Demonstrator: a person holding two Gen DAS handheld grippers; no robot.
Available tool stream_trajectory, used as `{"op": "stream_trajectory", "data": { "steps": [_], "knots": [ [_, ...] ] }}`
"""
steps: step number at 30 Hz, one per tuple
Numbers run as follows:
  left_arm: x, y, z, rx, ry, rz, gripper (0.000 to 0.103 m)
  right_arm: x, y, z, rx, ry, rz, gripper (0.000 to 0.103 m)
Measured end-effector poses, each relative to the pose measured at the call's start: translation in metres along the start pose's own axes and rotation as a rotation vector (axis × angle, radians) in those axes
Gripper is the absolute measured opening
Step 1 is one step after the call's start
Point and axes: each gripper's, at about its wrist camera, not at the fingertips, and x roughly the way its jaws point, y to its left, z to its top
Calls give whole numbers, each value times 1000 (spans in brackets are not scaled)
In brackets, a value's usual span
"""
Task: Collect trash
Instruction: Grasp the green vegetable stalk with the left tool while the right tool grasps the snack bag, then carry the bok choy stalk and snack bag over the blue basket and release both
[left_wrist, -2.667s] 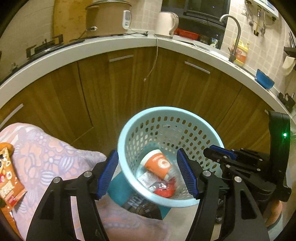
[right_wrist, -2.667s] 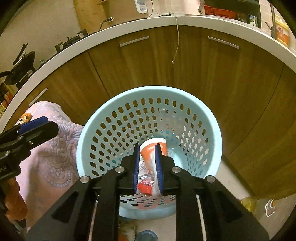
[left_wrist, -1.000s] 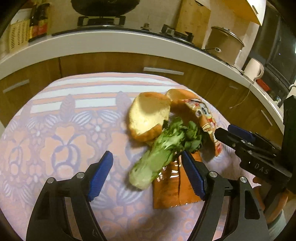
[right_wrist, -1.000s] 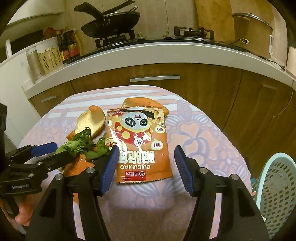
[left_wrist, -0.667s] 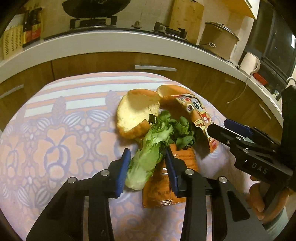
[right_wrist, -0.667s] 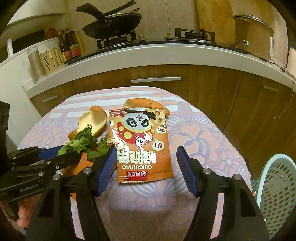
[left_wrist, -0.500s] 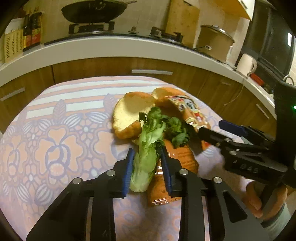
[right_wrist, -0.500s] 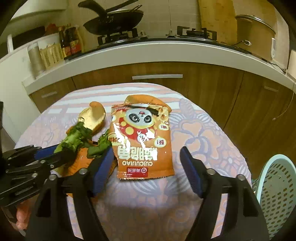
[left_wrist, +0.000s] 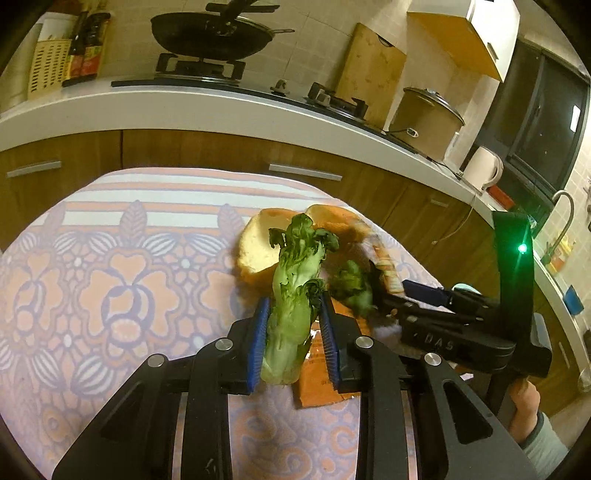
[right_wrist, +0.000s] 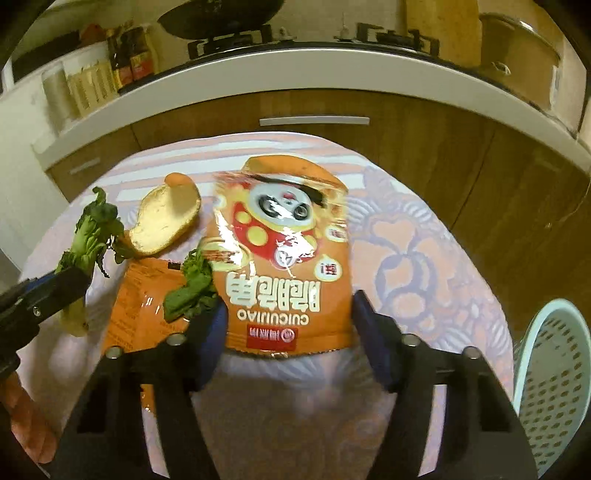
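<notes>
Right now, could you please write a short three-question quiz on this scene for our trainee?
1. True or false: the left hand-held gripper is shut on the green leafy vegetable stalk.
2. Which item lies between the right hand-held gripper's jaws? A) orange panda-printed snack bag B) halved bread bun
3. Fill in: the pale blue perforated plastic basket stands ___ the floral cloth-covered table.

Key: 1 true; 2 A; 3 beside.

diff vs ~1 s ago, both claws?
The left claw closed on the vegetable stalk and has tipped it up off the tablecloth; one leafy piece stayed behind on the flat orange wrapper. The right claw has just been closing around the panda snack bag, now at both edges. The bread pieces are unmoved.
</notes>
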Motion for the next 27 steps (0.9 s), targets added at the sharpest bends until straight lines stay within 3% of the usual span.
{"op": "stream_trajectory", "data": {
  "steps": [1,3,6,15,20,27],
  "knots": [
    [0,0,0,-1,0,-1,25,-1,-2,-1,10,-2,8,41],
    [-1,1,0,-3,-1,-3,25,-4,-5,-3,26,-6,27,19],
    [-2,1,0,-2,-6,-6,25,-11,-7,-6,35,-19,44,10],
    [-5,-4,-3,6,-9,-7,25,-40,-15,-33,28,-33,61,9],
    [-7,-12,-2,28,-25,-25,25,-67,-19,-44,-3,-65,23,9],
    [-17,-56,6,114,-28,-93,25,-108,-49,-50,21,-79,-44,9]
  ]
}}
